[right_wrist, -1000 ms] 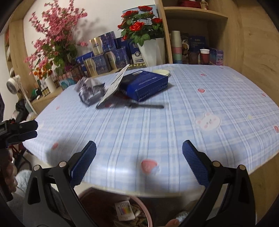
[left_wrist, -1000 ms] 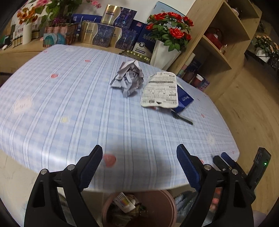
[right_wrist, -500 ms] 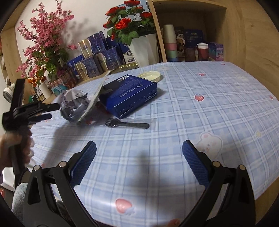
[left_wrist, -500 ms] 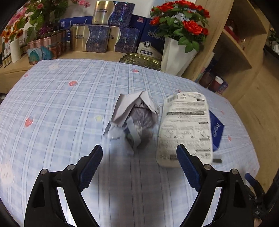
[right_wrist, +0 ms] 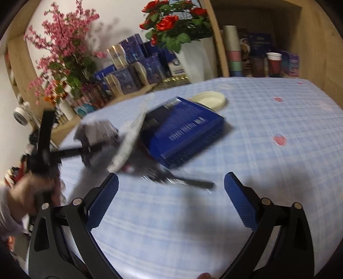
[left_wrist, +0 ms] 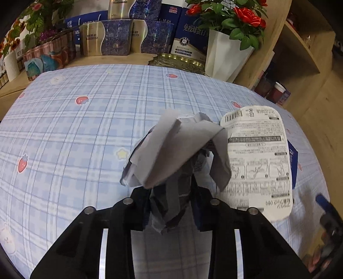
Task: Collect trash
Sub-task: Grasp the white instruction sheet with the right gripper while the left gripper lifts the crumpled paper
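The left gripper [left_wrist: 170, 203] is closing its jaws on the paper wad [left_wrist: 171, 154] in mid-desk, seemingly pinching its lower folds; squeeze firmly before lifting, or loose flaps may slip. The right gripper [right_wrist: 171, 199] hovers, jaws apart and empty. The checked desk [left_wrist: 75, 139] fronts shelves of boxes and flowers.

wall [right_wrist: 120, 12]: white | shelving [left_wrist: 304, 40]: light wood | floor [left_wrist: 328, 111]: wood planks
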The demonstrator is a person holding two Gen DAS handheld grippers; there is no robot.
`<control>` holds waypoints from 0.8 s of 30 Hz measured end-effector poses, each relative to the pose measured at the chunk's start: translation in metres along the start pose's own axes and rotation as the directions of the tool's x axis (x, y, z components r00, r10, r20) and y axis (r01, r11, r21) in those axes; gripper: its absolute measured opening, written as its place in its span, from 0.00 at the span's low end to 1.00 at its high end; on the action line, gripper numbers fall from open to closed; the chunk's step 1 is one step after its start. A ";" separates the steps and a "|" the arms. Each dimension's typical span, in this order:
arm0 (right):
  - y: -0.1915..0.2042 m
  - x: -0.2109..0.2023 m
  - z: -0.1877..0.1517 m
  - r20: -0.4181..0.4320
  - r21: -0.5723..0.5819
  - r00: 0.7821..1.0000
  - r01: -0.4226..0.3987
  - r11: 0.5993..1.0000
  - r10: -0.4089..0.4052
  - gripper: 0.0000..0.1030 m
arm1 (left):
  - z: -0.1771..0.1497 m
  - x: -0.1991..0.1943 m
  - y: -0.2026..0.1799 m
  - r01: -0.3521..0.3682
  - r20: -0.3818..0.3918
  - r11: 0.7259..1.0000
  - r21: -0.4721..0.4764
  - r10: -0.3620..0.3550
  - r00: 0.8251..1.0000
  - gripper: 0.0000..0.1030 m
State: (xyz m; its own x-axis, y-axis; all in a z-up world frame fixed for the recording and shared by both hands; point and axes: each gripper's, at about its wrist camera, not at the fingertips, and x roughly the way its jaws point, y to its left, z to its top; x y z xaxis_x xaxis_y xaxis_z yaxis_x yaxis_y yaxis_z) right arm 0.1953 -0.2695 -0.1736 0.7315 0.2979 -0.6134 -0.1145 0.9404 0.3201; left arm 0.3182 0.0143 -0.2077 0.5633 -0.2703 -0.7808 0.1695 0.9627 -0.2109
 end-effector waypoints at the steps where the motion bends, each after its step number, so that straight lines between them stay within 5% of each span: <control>1: 0.003 0.003 0.006 0.005 -0.004 1.000 -0.007 1.000 0.007 0.94 | -0.003 -0.003 0.002 0.008 -0.001 1.000 -0.004 -0.008 1.000 0.26; 5: 0.020 0.023 0.036 0.017 -0.054 0.999 -0.041 0.998 0.042 0.85 | -0.016 -0.026 0.015 0.034 0.019 0.999 -0.019 -0.033 0.999 0.26; 13: 0.040 0.092 0.068 -0.116 -0.036 0.990 -0.082 0.996 0.077 0.69 | -0.035 -0.079 0.043 0.059 0.088 0.996 -0.065 -0.053 0.995 0.26; 16: 0.045 0.110 0.067 -0.156 -0.016 0.985 -0.077 0.997 0.073 0.57 | -0.043 -0.096 0.052 0.053 0.108 0.996 -0.072 -0.045 0.993 0.26; 20: 0.053 0.114 0.062 -0.183 -0.002 0.981 -0.070 0.998 0.069 0.18 | -0.058 -0.111 0.061 0.053 0.122 0.995 -0.082 -0.042 0.992 0.26; 24: 0.059 0.099 0.063 -0.154 0.017 0.984 -0.092 0.996 0.094 0.14 | -0.075 -0.123 0.066 0.068 0.130 0.992 -0.108 -0.054 0.990 0.26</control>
State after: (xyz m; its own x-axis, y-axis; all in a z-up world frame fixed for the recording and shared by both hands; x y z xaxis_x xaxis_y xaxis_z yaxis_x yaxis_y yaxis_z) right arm 0.3032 -0.1950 -0.1697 0.6054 0.4062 -0.6845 -0.1697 0.9061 0.3875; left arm 0.1991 0.1120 -0.1700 0.6539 -0.3214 -0.6849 0.1193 0.9377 -0.3262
